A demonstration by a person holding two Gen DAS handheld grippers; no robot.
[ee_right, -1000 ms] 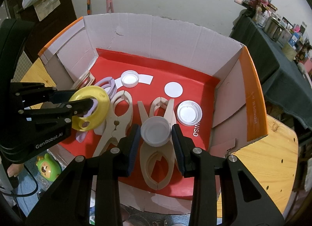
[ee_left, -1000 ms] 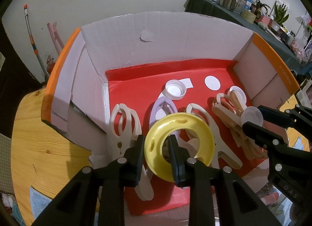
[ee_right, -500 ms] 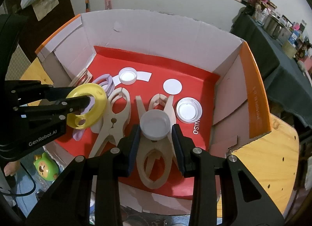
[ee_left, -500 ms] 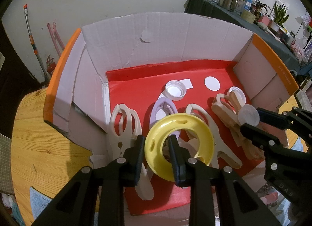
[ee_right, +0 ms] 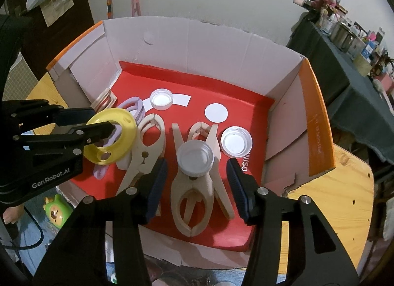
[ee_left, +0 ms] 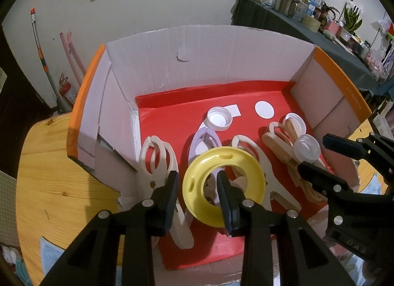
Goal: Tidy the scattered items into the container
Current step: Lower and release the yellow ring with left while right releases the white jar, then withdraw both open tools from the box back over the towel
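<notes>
My left gripper (ee_left: 197, 182) is shut on a yellow ring (ee_left: 225, 185), one finger through its hole, holding it above the red floor of the cardboard box (ee_left: 197, 59). The ring also shows in the right wrist view (ee_right: 110, 136). My right gripper (ee_right: 194, 175) is open, jaws wide apart. A white cap (ee_right: 195, 157) sits between them on a beige clip (ee_right: 194, 187) in the box (ee_right: 221, 46); it also shows in the left wrist view (ee_left: 306, 149).
The box holds several large clips (ee_right: 145, 152), a lilac clip (ee_left: 203, 141), two more white caps (ee_right: 161, 98) (ee_right: 236, 141) and a white disc (ee_right: 216, 113). The box stands on a wooden table (ee_left: 41, 175). A green toy (ee_right: 55, 209) lies below left.
My right gripper has opened and let go of the white cap, which now rests on the beige clip. My left gripper still holds the yellow ring in about the same place.
</notes>
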